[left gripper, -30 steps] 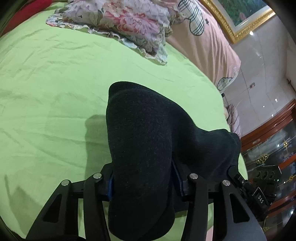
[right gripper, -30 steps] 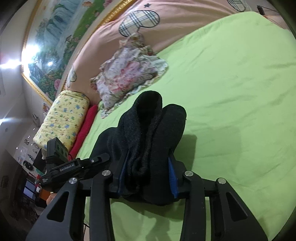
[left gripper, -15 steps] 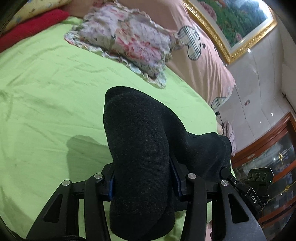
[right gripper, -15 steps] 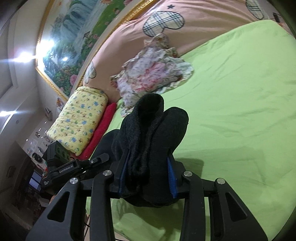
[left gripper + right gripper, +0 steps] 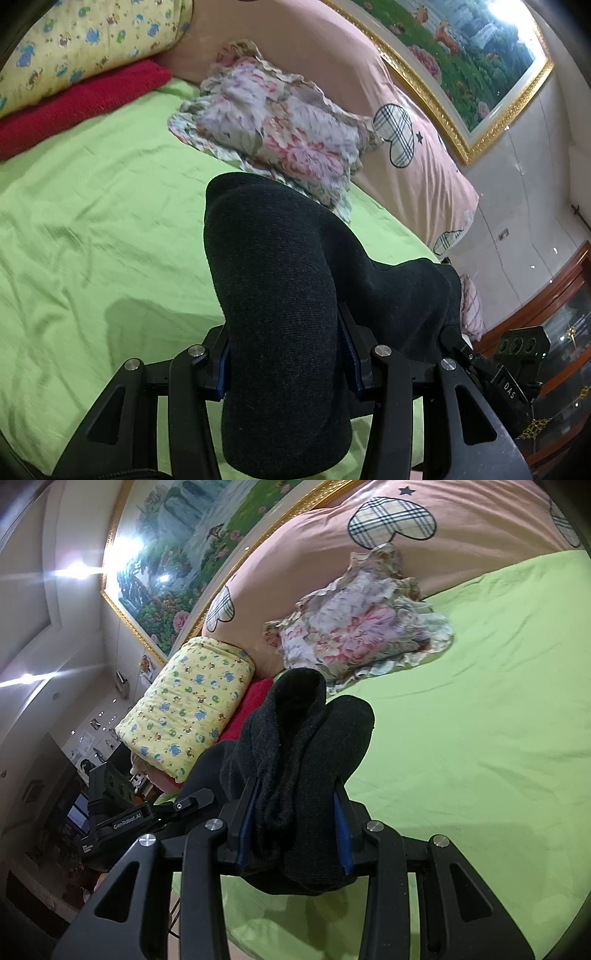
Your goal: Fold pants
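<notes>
Only rightward: bunched pants [image 5: 295, 775], yellow pillow [image 5: 188, 705].

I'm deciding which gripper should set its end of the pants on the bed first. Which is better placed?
Probably the right gripper: open green sheet lies straight ahead of it. The left gripper also clamps the dark pants, but it points at the floral pillow. Either could likely serve.

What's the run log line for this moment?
step: fold pants | left gripper: shut on pants | right gripper: shut on pants | pants: held above bed
</notes>
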